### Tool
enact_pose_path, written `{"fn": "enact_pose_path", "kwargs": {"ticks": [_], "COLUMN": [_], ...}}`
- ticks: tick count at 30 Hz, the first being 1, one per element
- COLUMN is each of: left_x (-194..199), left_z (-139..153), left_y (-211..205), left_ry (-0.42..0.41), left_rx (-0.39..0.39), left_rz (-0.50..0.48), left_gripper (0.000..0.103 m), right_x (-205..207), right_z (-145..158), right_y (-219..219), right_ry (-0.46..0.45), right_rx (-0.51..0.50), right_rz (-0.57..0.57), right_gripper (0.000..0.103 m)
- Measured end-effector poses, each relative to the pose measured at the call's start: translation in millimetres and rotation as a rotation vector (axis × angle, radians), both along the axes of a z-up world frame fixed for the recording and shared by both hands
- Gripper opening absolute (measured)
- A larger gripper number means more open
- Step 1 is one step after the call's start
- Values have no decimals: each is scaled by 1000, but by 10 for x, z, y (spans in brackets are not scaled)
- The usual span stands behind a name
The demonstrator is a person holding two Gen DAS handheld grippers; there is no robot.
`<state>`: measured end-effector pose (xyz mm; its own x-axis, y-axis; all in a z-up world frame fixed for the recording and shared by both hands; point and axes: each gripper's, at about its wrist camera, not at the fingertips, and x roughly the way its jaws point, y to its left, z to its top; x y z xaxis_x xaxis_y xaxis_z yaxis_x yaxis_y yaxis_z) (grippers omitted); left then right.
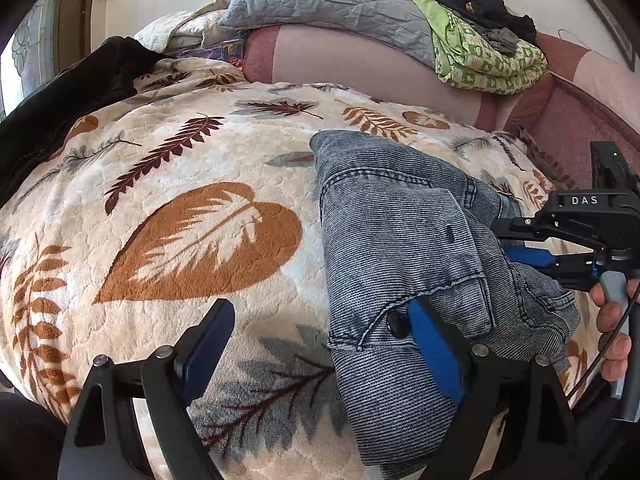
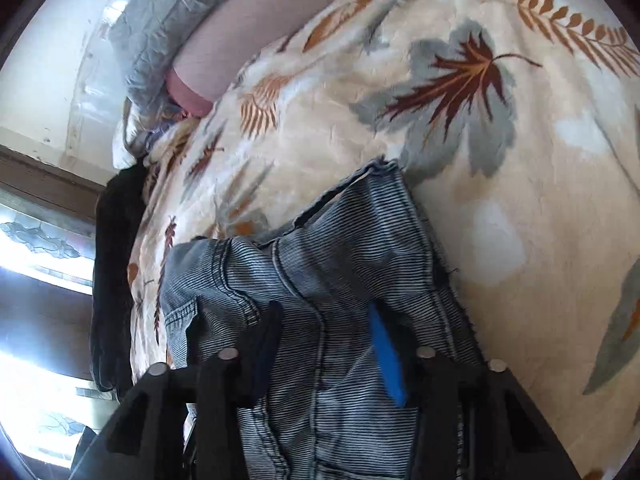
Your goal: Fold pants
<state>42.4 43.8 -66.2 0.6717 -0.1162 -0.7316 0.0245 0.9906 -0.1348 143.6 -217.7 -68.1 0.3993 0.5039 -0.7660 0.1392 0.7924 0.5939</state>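
Left gripper [image 1: 320, 344]: nearest the left wrist camera, black frame with blue pads. Jaws stand wide apart; the right-hand pad lies on the denim beside a dark button, the left-hand pad hangs over bare blanket. Nothing is clamped between them.

Right gripper [image 2: 328, 344]: black frame, blue pad on one finger, dark pad on the other. In the right wrist view its jaws are parted with a run of denim lying between and under them; whether the pads actually pinch the cloth cannot be told. In the left wrist view the same tool [image 1: 560, 248] enters from the right edge, marked "DAS", its tips buried in the fabric, a bare hand [image 1: 612, 320] on its grey handle.

Pants [image 1: 404, 248]: blue-grey ribbed denim, bunched and partly doubled over, on the right part of the bed, one leg end reaching away from the cameras, seams and a pocket edge showing. Right wrist view [image 2: 320, 272] shows a frayed hem toward the far side.

Blanket [image 1: 180, 200]: cream fleece with brown, rust and grey leaf prints, covering the bed under the pants.

Grey quilted pillow [image 1: 320, 0]: at the head of the bed, against the wall.

Green patterned bundle [image 1: 480, 60]: folded cloth beside the pillow, dark clothing heaped on top.

Dark garment [image 1: 68, 88]: at the far left edge of the bed, near the window.
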Motion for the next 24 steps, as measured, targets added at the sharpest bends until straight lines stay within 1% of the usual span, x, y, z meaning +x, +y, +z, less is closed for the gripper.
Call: {"fn": "enact_pose_path", "kwargs": {"ticks": [2, 3, 4, 5, 7, 9, 10, 11, 12, 13, 14, 15, 16, 19, 21, 22, 23, 24], "left_x": [19, 20, 18, 16, 17, 15, 14, 12, 12, 13, 15, 19, 19, 22, 29, 26, 25, 26], "left_z": [-7, -4, -1, -2, -3, -4, -4, -4, -5, -5, -6, -7, -5, -6, -9, -11, -14, -14], "left_y": [-2, 0, -1, -3, -4, -4, -4, -5, -6, -7, -14, -18, -22, -14, 0, 4, 6, 5], "left_ry": [4, 5, 3, 1, -2, -6, -7, -8, -10, -12, -13, -14, -15, -11, -6, -6, -5, -6], "left_rx": [-3, -2, 0, 2, 4, 8, 9, 9, 10, 9, 11, 16, 15, 8, -1, -5, -8, -8], "left_rz": [2, 3, 3, 2, 3, -1, -1, -1, -2, -4, -4, -2, -4, -2, -3, -3, -2, -2], "left_gripper": [89, 89, 89, 89, 89, 89, 89, 89, 89, 89, 89, 89, 89, 89, 89, 89, 89, 89], "right_x": [-40, -59, -64, -62, -20, 90, 171, 251, 343, 425, 489, 521, 523, 471, 425, 380, 333, 282], "right_z": [84, 137, 211, 298, 460, 529, 534, 515, 455, 354, 216, 84, 11, 10, 26, 73, 150, 228], "right_y": [41, 66, 95, 129, 185, 252, 274, 278, 274, 243, 207, 173, 132, 103, 92, 99, 131, 176], "right_ry": [6, 15, 10, -15, -72, -84, -84, -79, -64, -42, -6, 26, 43, 19, 33, 30, 8, -12], "right_rx": [-61, -81, -94, -98, -77, -37, -6, 29, 65, 72, 67, 70, 40, 56, 58, 43, 13, -31], "right_rz": [23, 26, 30, 43, 68, 89, 96, 98, 94, 83, 70, 47, 15, 17, 21, 23, 42, 63], "right_gripper": [41, 43, 45, 46, 47, 55, 57, 57, 57, 57, 48, 35, 1, 0, 0, 1, 6, 6]}}
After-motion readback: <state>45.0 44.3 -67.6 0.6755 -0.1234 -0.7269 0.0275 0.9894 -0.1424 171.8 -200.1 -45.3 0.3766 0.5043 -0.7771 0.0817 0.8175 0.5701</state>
